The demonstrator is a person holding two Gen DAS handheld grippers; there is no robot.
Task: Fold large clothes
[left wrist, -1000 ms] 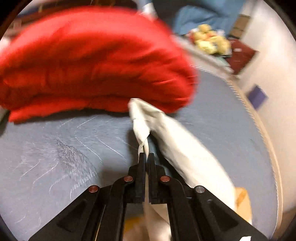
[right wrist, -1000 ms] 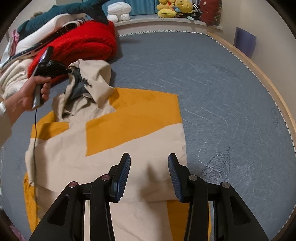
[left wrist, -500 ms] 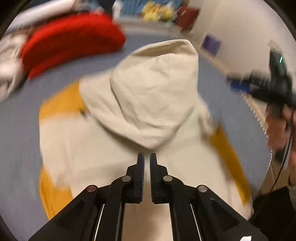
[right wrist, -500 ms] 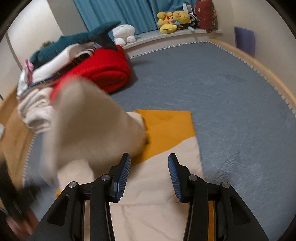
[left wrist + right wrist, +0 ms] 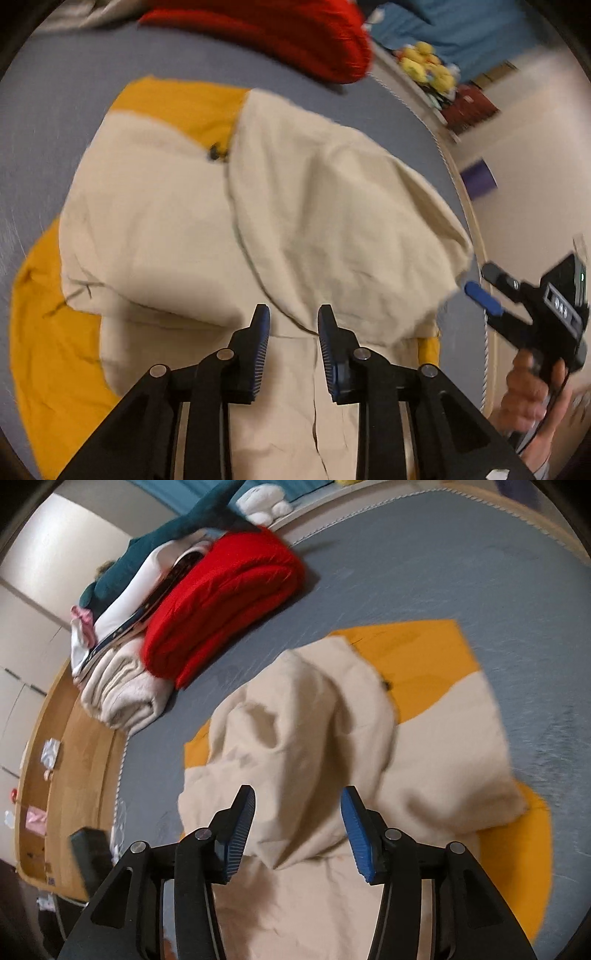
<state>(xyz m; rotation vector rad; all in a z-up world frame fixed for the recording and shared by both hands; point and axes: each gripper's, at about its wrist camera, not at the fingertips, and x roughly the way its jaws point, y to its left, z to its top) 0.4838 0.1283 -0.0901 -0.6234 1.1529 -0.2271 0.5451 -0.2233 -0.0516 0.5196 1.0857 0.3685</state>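
hood: a second ago my left gripper [image 5: 293, 321] had the cream hood [image 5: 332, 221] pinched by the red blanket [image 5: 288, 33]; now it's flopped down over the hoodie [image 5: 147, 229] body.
left gripper: jaws opening, nothing between them, cloth just below.
right gripper [image 5: 297, 805]: opening too, about half apart, empty, hovering over the hood.
task: hood fold looks done, I'd guess.
fabric: soft matte cotton, cream with orange panels, rumpled, flat on the grey quilted mattress [image 5: 424, 572].

Left hand-held gripper [image 5: 291, 319] angles downward, jaws opening – nothing pinched. Right hand-held gripper [image 5: 297, 803] – gripped by a hand [image 5: 532, 398] – also opening, empty.
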